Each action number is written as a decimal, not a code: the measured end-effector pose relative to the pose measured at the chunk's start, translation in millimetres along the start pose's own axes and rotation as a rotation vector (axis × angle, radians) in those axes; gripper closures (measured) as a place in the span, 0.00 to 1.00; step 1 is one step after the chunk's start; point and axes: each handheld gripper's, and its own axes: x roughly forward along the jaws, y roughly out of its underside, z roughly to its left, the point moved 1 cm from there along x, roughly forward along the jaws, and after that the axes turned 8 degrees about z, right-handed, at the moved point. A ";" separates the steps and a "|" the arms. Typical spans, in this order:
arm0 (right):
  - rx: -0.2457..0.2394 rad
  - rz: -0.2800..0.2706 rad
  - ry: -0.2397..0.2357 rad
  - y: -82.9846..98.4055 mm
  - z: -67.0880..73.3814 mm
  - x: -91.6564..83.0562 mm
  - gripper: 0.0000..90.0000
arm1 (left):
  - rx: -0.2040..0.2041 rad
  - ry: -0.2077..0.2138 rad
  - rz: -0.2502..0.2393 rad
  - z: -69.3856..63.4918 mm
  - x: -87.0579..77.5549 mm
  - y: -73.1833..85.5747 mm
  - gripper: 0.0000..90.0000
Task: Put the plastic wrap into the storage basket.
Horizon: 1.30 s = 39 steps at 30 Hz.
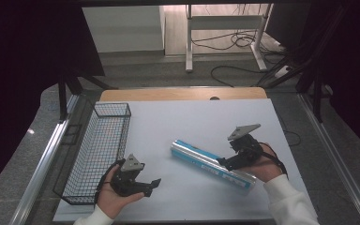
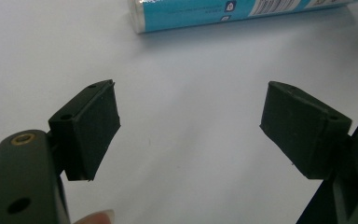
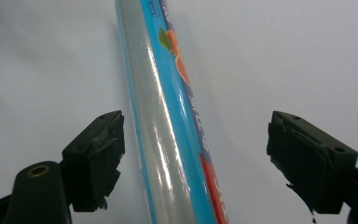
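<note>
Blue-and-silver, the roll of wrap point(image 1: 213, 163) lies flat on the white tabletop point(image 1: 187, 122), slanting from the middle toward the near right. The right gripper point(image 1: 223, 162) sits over its near end with its fingers point(image 3: 98, 158) spread to either side of the tube; in the right gripper view there is clear space between each pad and the wrapper, so nothing is clamped. The left gripper point(image 1: 151, 187) hangs at the near left, fingers point(image 2: 91, 126) apart over bare surface, with the roll's end point(image 2: 233, 14) beyond them.

To the left stands the black wire basket point(image 1: 101, 150), running from near to far along the edge, and nothing is inside it. My reading is that the roll is meant for that basket, so the work has barely started: the roll is not gripped, not lifted, and well apart from the basket. Grasping, carrying leftward and setting down all remain.
</note>
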 end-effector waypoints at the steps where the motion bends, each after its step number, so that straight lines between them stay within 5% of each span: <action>1: 0.001 0.008 -0.005 -1.7 -0.3 2.1 0.22 | -0.001 -0.002 0.000 0.1 0.0 0.1 0.21; 8: -0.020 0.045 -0.048 -11.5 1.9 17.4 0.20 | 0.004 -0.009 0.000 0.3 -0.5 0.7 0.21; 39: -0.036 0.177 -0.074 -20.7 6.4 55.6 0.15 | 0.007 -0.013 0.006 -0.2 0.6 1.9 0.21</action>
